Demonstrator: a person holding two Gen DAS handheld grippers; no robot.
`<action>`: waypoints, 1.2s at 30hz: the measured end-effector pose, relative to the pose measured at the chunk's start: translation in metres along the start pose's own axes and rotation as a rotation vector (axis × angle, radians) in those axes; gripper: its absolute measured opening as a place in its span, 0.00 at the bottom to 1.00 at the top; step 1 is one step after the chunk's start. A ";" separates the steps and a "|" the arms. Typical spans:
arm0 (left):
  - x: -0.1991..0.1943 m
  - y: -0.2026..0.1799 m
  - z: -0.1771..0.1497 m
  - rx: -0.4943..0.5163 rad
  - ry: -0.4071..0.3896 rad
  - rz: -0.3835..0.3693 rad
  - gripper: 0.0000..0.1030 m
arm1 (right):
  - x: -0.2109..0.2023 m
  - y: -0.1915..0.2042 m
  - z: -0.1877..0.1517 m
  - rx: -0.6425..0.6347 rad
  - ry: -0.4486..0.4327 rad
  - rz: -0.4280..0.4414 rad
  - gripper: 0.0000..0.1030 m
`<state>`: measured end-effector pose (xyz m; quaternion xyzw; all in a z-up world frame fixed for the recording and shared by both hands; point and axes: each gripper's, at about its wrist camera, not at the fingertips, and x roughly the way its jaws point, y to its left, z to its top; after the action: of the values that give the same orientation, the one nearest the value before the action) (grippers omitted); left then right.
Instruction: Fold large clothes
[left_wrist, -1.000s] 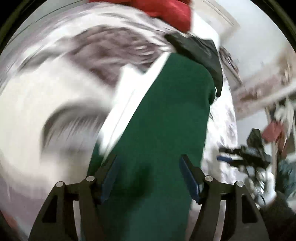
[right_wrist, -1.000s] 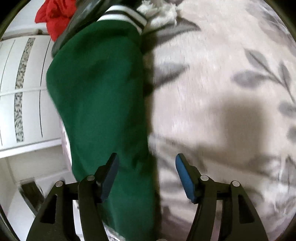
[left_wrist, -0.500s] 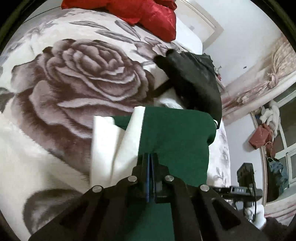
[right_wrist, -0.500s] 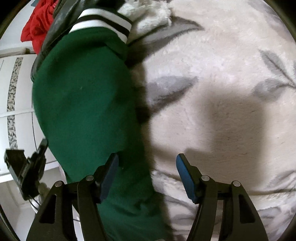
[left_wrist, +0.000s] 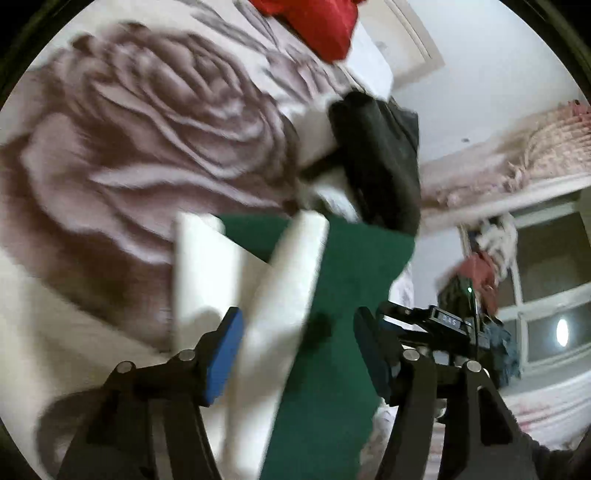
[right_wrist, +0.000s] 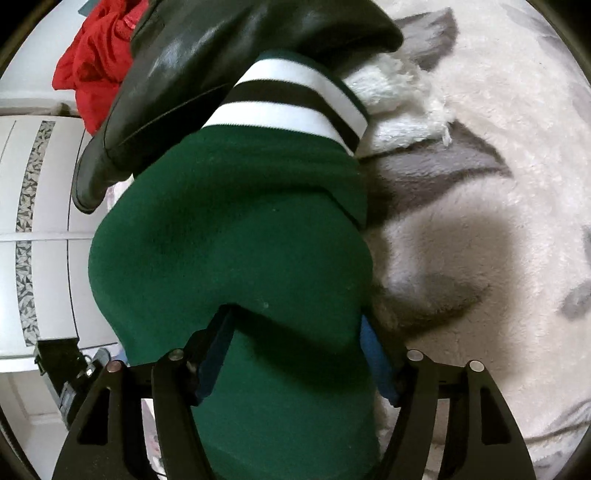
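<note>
A green jacket (left_wrist: 343, 295) with white sleeves (left_wrist: 288, 280) lies folded on a rose-patterned blanket (left_wrist: 129, 147). My left gripper (left_wrist: 297, 350) hovers over its near end. Its jaws are opening, and the cloth lies between the blue pads (left_wrist: 221, 354) without being pressed. In the right wrist view the green jacket (right_wrist: 229, 221) fills the gap of my right gripper (right_wrist: 295, 354), bulging over the left finger. Those jaws are also opening a little, wide apart. Its black-and-white striped band (right_wrist: 291, 99) sits at the far end.
A black leather jacket (left_wrist: 380, 158) (right_wrist: 229, 55) lies past the green one, with red cloth (left_wrist: 317, 22) (right_wrist: 96, 66) beyond it. A white fluffy piece (right_wrist: 399, 96) sits beside the striped band. White cabinet doors (right_wrist: 44, 221) stand past the bed's edge, and a window (left_wrist: 546, 325) is at right.
My left gripper went from open to shut on the green cloth, and now stands open again. My right gripper slid from the blanket beside the jacket onto the jacket, closer to the striped band.
</note>
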<state>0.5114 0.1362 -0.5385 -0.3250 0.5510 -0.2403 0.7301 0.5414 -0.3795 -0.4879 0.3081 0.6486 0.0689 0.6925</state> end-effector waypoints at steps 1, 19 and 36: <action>0.008 -0.003 0.000 0.007 0.019 0.008 0.58 | 0.001 0.002 -0.001 -0.010 -0.001 -0.004 0.69; 0.042 -0.016 -0.010 0.114 0.011 0.108 0.42 | 0.024 -0.027 -0.021 0.007 0.082 0.025 0.69; -0.017 0.051 -0.022 -0.098 -0.137 0.047 0.05 | -0.005 0.054 -0.038 -0.230 -0.047 -0.020 0.69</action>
<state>0.4847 0.1780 -0.5694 -0.3630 0.5183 -0.1730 0.7547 0.5218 -0.3256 -0.4545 0.2220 0.6231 0.1288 0.7389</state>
